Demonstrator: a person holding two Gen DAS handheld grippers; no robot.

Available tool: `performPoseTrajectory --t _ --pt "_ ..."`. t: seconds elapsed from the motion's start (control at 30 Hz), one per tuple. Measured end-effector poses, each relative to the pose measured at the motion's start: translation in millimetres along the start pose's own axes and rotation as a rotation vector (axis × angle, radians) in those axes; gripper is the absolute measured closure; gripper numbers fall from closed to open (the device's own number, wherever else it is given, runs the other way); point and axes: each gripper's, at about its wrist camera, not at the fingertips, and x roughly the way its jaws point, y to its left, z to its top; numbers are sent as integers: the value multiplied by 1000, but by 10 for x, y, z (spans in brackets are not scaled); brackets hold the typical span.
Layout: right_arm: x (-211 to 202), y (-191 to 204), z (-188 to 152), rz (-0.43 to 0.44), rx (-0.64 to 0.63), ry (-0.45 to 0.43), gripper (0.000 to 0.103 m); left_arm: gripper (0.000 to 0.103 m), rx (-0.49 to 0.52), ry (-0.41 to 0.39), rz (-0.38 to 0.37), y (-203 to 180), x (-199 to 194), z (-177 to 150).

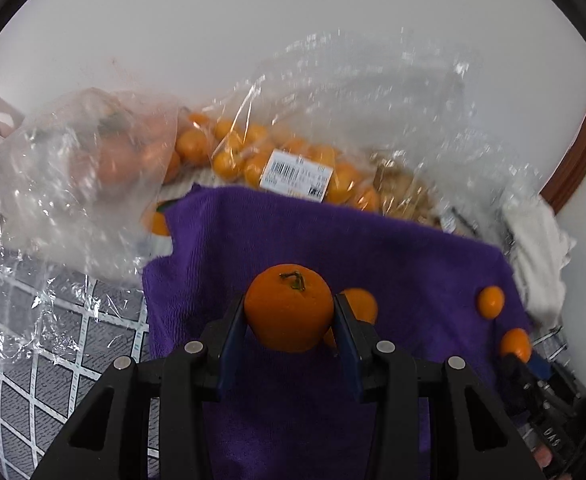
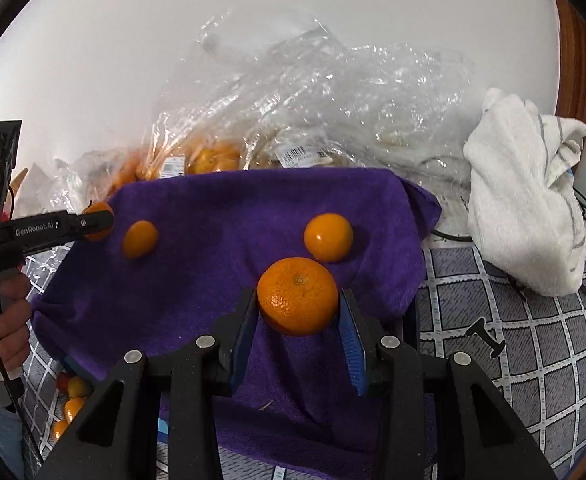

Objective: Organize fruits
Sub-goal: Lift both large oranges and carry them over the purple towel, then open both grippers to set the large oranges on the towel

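**Oranges clamped in both tongs above the purple towel**

Oranges fill both grippers. The left gripper (image 1: 289, 312) is clenched on a round orange with a green stem (image 1: 289, 307), its blue pads pressed against the fruit's sides, over the fuzzy purple towel (image 1: 333, 248). Left of these tongs lies a crumpled clear plastic bag of orange fruit (image 1: 89, 168) on the grey checked cloth (image 1: 53, 360); the towel's left edge runs just beside the left finger. Ahead, past the towel's far edge, sits a clear bag of small oranges with a barcode label (image 1: 293, 168). Right of the tongs, one small orange (image 1: 359, 304) peeks from behind the right finger and another (image 1: 491, 301) lies loose; open towel lies between them.

The right gripper (image 2: 297, 305) grasps a dimpled round orange (image 2: 297, 302) the same way. Its view alone shows a person's hand (image 2: 9, 320) on the left gripper's handle, small yellow and red fruits (image 2: 73, 396) at the lower left by the towel's near edge, and a rumpled white towel (image 2: 529, 200) to the right. A loose glossy small orange (image 2: 329, 237) sits just ahead of these tongs, another (image 2: 140, 239) further left.

Bag contents behind the towel are blurred by plastic glare, and the near towel edge is hidden under both grippers.
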Motion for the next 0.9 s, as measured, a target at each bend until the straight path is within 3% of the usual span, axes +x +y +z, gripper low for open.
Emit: performPoseTrajectory --t 0.4,0.53,0.67,0.83,0.9 --pt "95 -18 -35 -11 -6 30 62 63 17 59 45 -20 210 -22" --pt "12 -24 -36 -20 -6 4 52 62 31 70 43 -56 220 -15" --pt "-157 -12 1 -14 15 -22 51 52 37 31 48 -94 86 21" --pt "-546 96 100 -11 -1 -128 51 52 52 -55 68 -129 -303 68" --pt "-660 118 124 -22 -1 -131 51 52 62 -96 60 -127 -496 31"
